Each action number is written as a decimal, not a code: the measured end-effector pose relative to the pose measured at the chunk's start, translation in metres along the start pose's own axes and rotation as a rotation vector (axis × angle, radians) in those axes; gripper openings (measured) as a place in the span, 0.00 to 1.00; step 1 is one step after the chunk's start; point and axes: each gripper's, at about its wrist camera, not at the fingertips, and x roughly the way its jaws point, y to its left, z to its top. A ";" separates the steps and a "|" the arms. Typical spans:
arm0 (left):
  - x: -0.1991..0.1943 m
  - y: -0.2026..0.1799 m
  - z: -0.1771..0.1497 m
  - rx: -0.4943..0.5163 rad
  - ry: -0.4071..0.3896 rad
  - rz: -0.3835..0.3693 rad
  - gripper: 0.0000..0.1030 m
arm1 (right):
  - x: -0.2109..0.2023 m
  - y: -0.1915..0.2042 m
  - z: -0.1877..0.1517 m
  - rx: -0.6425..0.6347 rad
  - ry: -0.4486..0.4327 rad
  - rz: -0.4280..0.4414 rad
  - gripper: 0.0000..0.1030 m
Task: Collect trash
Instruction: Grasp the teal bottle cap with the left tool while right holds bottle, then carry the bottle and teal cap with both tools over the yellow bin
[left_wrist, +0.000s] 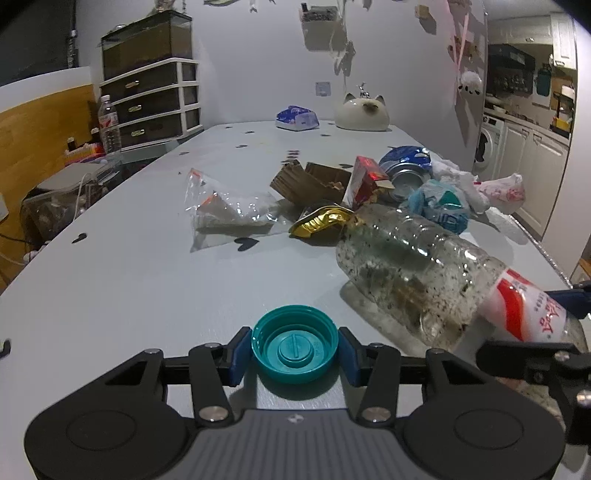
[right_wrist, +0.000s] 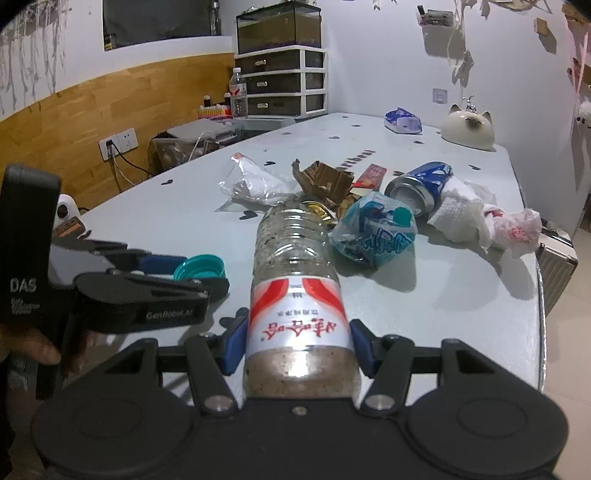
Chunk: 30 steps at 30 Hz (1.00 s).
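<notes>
Left gripper (left_wrist: 294, 354) clenched on teal cap (left_wrist: 294, 343), blue pads touching both sides of the cap, open side of the cap facing up, just above the pale table (left_wrist: 129, 280). Right gripper (right_wrist: 297, 345) clenched on plastic bottle (right_wrist: 297, 291) at the red and white label, bottle lying along the fingers, inside dirty with dark specks and brownish residue. Cannot tell if the bottle rests on the table or is lifted.

Beyond the bottle, a heap of trash in the way: gold wrapper (left_wrist: 319, 221) touching the far end of the bottle, clear plastic bag (left_wrist: 229, 208) to the left, torn cardboard (left_wrist: 310, 181) behind, red carton (left_wrist: 365, 181), crushed blue can (left_wrist: 404, 166) on its side, blue and white film bag (right_wrist: 373, 230) just beside the bottle, white crumpled tissue (right_wrist: 460, 210) and thin plastic bag with red print (right_wrist: 515, 230) near the right table edge.

At the far end of the table, well apart from the heap: tissue pack (left_wrist: 297, 119) and cat-shaped ceramic (left_wrist: 362, 112). Past the table on the left, drawer unit (left_wrist: 151, 107) with glass tank (left_wrist: 147, 48) on top, upright water bottle (left_wrist: 109, 123) beside.
</notes>
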 end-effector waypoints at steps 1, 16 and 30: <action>-0.004 -0.001 -0.002 -0.014 -0.001 0.012 0.48 | -0.003 0.000 -0.002 0.000 -0.007 0.000 0.58; -0.091 -0.032 -0.019 -0.102 -0.128 0.047 0.48 | -0.079 -0.027 -0.020 0.028 -0.153 -0.049 0.58; -0.146 -0.127 -0.013 -0.045 -0.255 -0.040 0.49 | -0.159 -0.110 -0.058 0.109 -0.254 -0.206 0.58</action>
